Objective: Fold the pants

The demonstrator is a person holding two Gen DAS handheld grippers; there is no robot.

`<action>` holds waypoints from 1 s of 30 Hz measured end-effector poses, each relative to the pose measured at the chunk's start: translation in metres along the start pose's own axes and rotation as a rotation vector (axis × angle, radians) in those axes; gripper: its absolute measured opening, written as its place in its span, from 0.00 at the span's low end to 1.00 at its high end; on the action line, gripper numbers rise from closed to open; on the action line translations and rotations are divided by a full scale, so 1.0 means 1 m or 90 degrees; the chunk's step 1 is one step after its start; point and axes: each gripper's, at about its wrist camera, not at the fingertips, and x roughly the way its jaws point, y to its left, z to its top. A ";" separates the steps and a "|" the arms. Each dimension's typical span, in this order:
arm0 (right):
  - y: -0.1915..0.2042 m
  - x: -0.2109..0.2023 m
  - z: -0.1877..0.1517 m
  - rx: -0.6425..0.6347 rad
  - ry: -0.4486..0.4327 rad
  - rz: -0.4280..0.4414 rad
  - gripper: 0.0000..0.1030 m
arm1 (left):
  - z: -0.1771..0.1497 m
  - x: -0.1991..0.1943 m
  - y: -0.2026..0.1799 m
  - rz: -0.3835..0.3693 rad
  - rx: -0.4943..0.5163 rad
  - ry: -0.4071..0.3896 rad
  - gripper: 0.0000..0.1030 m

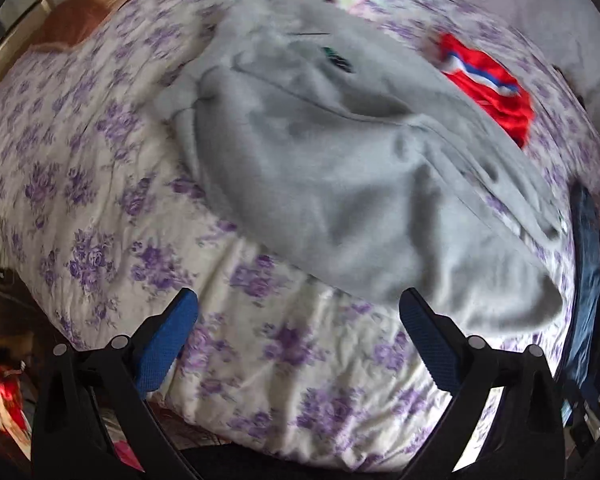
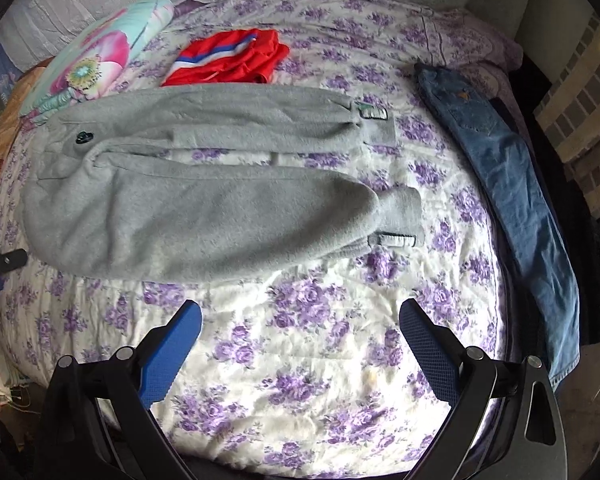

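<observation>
Grey fleece sweatpants (image 2: 188, 200) lie spread flat on the purple-flowered bedspread (image 2: 300, 360), waist to the left, both legs running right, cuffs (image 2: 400, 216) at the right. In the left wrist view the pants (image 1: 340, 184) fill the middle, seen from the waist end. My left gripper (image 1: 298, 308) is open and empty, just short of the near edge of the pants; its body also shows at the left edge of the right wrist view (image 2: 0, 264). My right gripper (image 2: 300, 320) is open and empty, over bare bedspread below the near leg.
Blue jeans (image 2: 512, 200) lie along the bed's right edge. Red shorts with a white and blue stripe (image 2: 232, 60) lie beyond the grey pants. A flowered pillow (image 2: 100, 52) sits at the back left. The bed's front edge is just below both grippers.
</observation>
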 end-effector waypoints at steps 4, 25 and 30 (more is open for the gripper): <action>-0.026 0.017 0.006 0.038 0.021 -0.012 0.97 | 0.049 0.046 0.051 -0.028 -0.082 0.050 0.95; -0.145 0.090 0.021 0.272 0.077 0.184 0.97 | 0.093 0.075 0.077 -0.121 -0.129 -0.006 0.20; -0.135 0.143 0.031 0.354 0.138 0.314 0.97 | 0.093 0.081 0.082 -0.130 -0.137 0.003 0.20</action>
